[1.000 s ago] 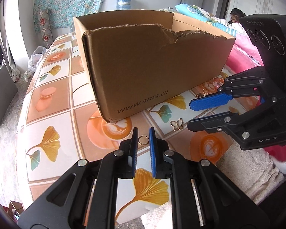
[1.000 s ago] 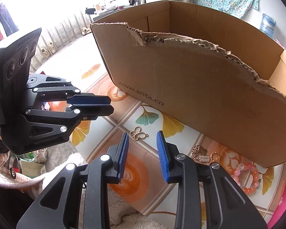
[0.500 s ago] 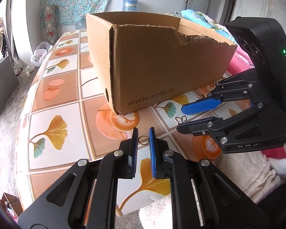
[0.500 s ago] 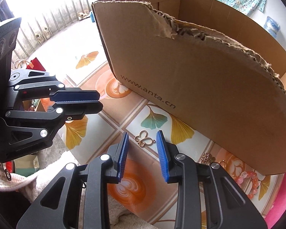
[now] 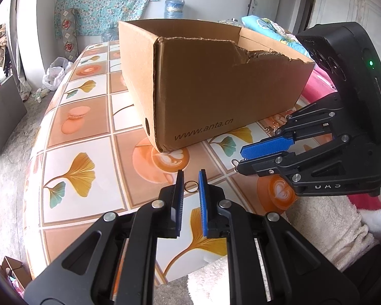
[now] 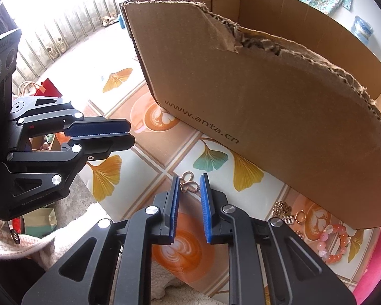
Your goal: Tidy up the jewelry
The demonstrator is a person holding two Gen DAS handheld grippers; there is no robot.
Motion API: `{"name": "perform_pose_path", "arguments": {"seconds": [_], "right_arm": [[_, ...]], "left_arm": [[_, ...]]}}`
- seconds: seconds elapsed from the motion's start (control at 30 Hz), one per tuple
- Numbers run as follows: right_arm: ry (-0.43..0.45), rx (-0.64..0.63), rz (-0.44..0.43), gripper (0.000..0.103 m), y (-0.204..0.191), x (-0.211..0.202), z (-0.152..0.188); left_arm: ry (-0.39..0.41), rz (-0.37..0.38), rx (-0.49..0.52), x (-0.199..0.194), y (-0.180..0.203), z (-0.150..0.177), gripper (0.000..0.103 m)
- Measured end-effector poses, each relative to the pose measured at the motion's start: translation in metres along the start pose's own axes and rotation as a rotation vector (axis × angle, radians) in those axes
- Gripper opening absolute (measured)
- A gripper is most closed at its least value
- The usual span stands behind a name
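A small gold ring (image 5: 191, 186) lies on the patterned tabletop between the tips of my left gripper (image 5: 191, 181), whose jaws are open with a narrow gap around it. A gold butterfly-shaped piece (image 6: 188, 182) lies between the tips of my right gripper (image 6: 189, 181), which is open. The right gripper also shows in the left wrist view (image 5: 243, 157), and the left gripper in the right wrist view (image 6: 129, 134). A torn cardboard box (image 5: 216, 81) stands just behind both. Further right lie a gold charm cluster (image 6: 282, 209), another ring (image 6: 301, 216) and a pink bead bracelet (image 6: 334, 244).
The table (image 5: 73, 124) has a tile-print cloth with leaves and coffee cups. Its near edge lies just below the grippers, with a white fluffy fabric (image 5: 325, 231) there. A pink cloth (image 6: 376, 267) borders the table at the right. The floor drops off at the left.
Both grippers have moved forward and lower toward the table. The ring now sits between the left fingertips, and the butterfly piece between the right fingertips. The jaw gaps look unchanged.
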State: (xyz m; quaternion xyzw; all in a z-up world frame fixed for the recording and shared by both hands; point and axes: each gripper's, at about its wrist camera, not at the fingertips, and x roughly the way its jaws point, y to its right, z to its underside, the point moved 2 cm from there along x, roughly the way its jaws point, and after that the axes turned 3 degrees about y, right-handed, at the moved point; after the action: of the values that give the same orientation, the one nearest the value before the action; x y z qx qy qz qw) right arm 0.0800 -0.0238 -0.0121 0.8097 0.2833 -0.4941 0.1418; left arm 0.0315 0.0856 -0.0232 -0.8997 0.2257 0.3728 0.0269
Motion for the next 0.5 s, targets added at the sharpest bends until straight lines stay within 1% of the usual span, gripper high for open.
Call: {"name": "perform_pose_path", "arguments": {"seconds": [0.07,0.2,0.27,0.37,0.43,0.5], "right_arm": [[0.0,0.006,-0.008,0.016,0.013,-0.006,0.001],[0.008,0.014,-0.017,0.016,0.019,-0.008,0.003],[0.025,0.013,-0.023,0.016,0.021,-0.015,0.003],[0.076,0.012,-0.039,0.016,0.022,-0.034,0.003],[0.122,0.008,-0.039,0.016,0.022,-0.053,0.002],[0.181,0.004,-0.041,0.016,0.023,-0.076,0.0]], "left_arm": [[-0.001,-0.001,0.001,0.0,-0.001,-0.001,0.01],[-0.002,-0.006,0.005,0.0,0.001,-0.003,0.01],[0.001,-0.01,0.011,-0.003,0.003,-0.005,0.01],[0.02,-0.011,0.024,-0.014,0.009,-0.011,0.01],[0.053,0.001,0.033,-0.027,0.014,-0.019,0.003],[0.092,0.005,0.048,-0.044,0.02,-0.03,0.003]]}}
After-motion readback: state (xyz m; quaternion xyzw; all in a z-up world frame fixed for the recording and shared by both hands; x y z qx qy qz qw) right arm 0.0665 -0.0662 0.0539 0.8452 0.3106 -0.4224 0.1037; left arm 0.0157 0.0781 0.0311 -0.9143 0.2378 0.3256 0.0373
